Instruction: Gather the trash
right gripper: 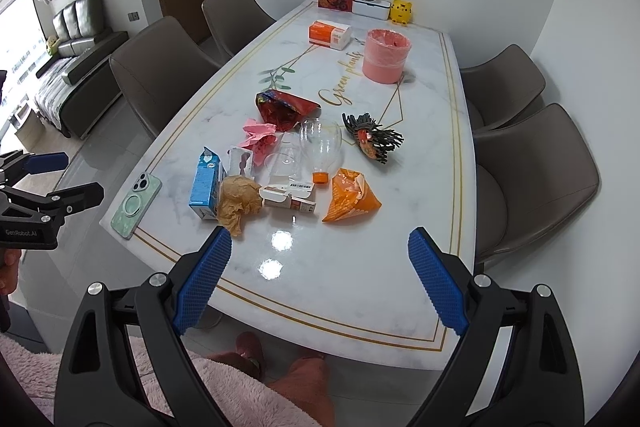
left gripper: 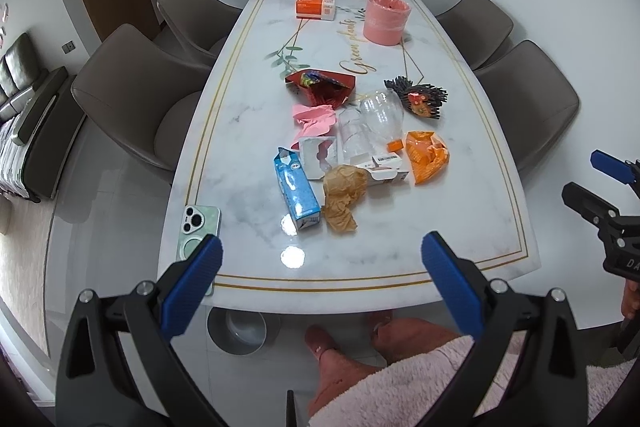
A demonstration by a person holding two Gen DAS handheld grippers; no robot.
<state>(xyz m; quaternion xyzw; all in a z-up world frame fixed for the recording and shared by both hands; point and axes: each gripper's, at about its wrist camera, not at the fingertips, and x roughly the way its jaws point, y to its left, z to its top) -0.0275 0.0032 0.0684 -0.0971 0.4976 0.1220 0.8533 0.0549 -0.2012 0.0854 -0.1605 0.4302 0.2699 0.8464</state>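
Trash lies in a heap mid-table: a blue carton (left gripper: 297, 190) (right gripper: 207, 185), crumpled brown paper (left gripper: 342, 195) (right gripper: 239, 201), a clear plastic bottle (left gripper: 370, 123) (right gripper: 322, 147), an orange snack bag (left gripper: 427, 155) (right gripper: 351, 196), pink paper (left gripper: 316, 119) (right gripper: 260, 135), a red wrapper (left gripper: 322, 87) (right gripper: 284, 109) and a small white box (left gripper: 386, 169) (right gripper: 288, 197). A pink lined bin (left gripper: 386, 19) (right gripper: 385, 55) stands farther back. My left gripper (left gripper: 322, 267) and right gripper (right gripper: 320, 273) both hang open above the table's near edge, holding nothing.
A green phone (left gripper: 199, 227) (right gripper: 137, 201) lies at the near left corner. A black spiky ornament (left gripper: 418, 98), an orange tissue box (left gripper: 316, 7), a red box, a small fan and a yellow toy sit farther back. Grey chairs (left gripper: 136, 99) (right gripper: 532, 179) flank the table. A bin (left gripper: 240, 327) stands on the floor.
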